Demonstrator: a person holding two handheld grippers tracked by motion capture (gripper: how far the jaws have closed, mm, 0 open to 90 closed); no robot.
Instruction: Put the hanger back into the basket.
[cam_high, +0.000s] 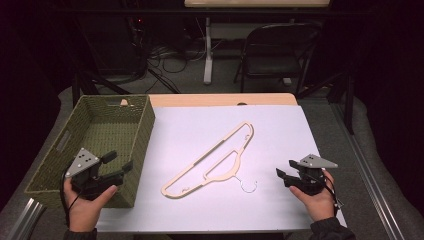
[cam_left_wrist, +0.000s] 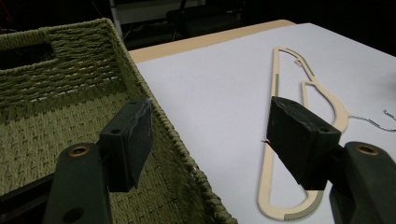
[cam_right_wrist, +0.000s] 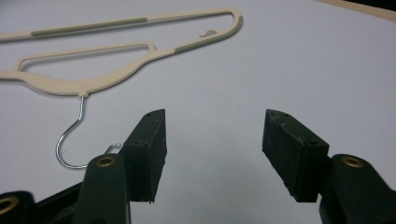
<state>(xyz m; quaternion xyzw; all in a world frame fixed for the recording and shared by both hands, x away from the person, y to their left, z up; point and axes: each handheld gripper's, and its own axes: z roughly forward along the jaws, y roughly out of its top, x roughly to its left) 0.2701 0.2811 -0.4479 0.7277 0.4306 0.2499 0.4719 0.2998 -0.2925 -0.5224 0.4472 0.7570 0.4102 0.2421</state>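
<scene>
A beige plastic clothes hanger (cam_high: 215, 155) with a metal hook (cam_high: 248, 186) lies flat and slantwise on the white sheet (cam_high: 280, 135). My left gripper (cam_high: 119, 163) hovers over the front right corner of the green woven basket (cam_high: 55, 165), its jaws wide apart with nothing between them. In the left gripper view the hanger (cam_left_wrist: 275, 154) lies beyond the basket's rim (cam_left_wrist: 177, 140). My right gripper (cam_high: 284, 170) is at the sheet's front right, open and empty, just right of the hook. The right gripper view has the hanger (cam_right_wrist: 93, 79) and its hook (cam_right_wrist: 70, 140) ahead on the left.
The basket looks empty inside. A wooden table edge (cam_high: 225, 99) runs behind the sheet. A folding chair (cam_high: 275, 50) and cables (cam_high: 165, 55) are on the floor beyond the table. A metal rail (cam_high: 22, 220) lies at the front left.
</scene>
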